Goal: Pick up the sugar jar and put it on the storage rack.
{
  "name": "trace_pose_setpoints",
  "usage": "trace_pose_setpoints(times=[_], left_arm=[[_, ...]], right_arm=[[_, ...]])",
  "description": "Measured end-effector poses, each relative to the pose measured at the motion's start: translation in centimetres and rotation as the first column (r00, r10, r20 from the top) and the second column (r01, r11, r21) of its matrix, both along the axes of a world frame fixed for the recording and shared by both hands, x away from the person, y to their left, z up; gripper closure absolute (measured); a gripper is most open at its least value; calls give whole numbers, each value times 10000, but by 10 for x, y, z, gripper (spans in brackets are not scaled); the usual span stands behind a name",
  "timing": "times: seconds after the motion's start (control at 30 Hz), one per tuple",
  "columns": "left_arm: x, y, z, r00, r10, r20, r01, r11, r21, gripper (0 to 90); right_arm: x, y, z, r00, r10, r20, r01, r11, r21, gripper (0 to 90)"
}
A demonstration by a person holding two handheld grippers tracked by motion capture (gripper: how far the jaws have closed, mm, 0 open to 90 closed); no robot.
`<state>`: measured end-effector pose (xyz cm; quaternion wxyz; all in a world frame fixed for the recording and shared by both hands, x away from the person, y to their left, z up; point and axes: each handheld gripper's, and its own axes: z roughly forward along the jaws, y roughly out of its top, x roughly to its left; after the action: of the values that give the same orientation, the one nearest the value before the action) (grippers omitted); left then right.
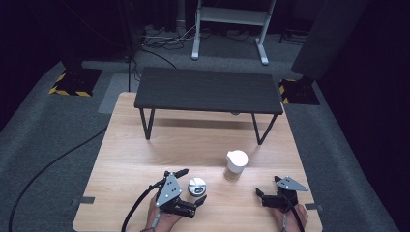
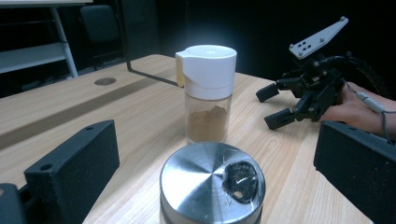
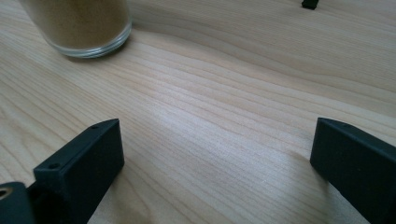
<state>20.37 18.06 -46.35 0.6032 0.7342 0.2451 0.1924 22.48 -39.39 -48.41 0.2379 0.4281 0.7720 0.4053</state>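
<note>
brushed steel catches the light on a small round tin (image 1: pixel 197 185) standing on the near part of the pale wooden table (image 1: pixel 145 159). the tin sits between the two black jaws of the left gripper (image 1: pixel 189 185), which are spread wide on either side of it, one to the far side and one to the near side; neither jaw touches the tin. in the left gripper view the tin's flat lid (image 2: pixel 212 179) fills the low middle, with a dark dent or smear toward its right edge, and clear gaps separate it from both jaws.

just beyond the tin, to the right and a little farther away, stands a glass jar (image 1: pixel 235 166) with a white flip-top cap, upright, holding brown powder in its lower part. the jar and the tin are near each other but apart.

the right gripper (image 1: pixel 264 197) is at the near right of the table, held in a hand (image 1: pixel 289 217), its jaws spread open and pointing left toward the jar, with bare wood between them. in the right gripper view the jar's glass base (image 3: pixel 80 28) shows at the top left, well clear of the jaws.

a low black bench (image 1: pixel 208 91) stands on the far half of the table. a cable (image 1: pixel 131 212) trails from the left gripper toward the near edge.
</note>
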Motion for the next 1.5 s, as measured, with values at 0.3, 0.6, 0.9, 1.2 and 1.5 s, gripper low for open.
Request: trace_pose_setpoints(times=[0.3, 0.6, 0.9, 1.2, 1.5], left_arm=[[-9, -14, -7, 9971, 756, 41, -757, 9965, 346, 2], [0, -24, -15, 9943, 781, -726, -684, 9894, 1280, 68], [2, -19, -37, 9954, 564, -769, -474, 9924, 1138, 305], [-3, -17, -51, 9973, 632, -361, -604, 9955, 725, 308], [1, -16, -45, 9974, 506, -508, -458, 9949, 900, 309]], right_arm=[[0, 0, 0, 10000, -2, 5, 2, 10000, -3, 24], [0, 0, 0, 10000, -1, 4, 1, 10000, -3, 24], [0, 0, 0, 10000, 26, 4, -26, 10000, -1, 24], [0, -1, 0, 10000, 62, 6, -62, 10000, -4, 24], [0, -1, 0, 10000, 65, 3, -65, 10000, -1, 24]])
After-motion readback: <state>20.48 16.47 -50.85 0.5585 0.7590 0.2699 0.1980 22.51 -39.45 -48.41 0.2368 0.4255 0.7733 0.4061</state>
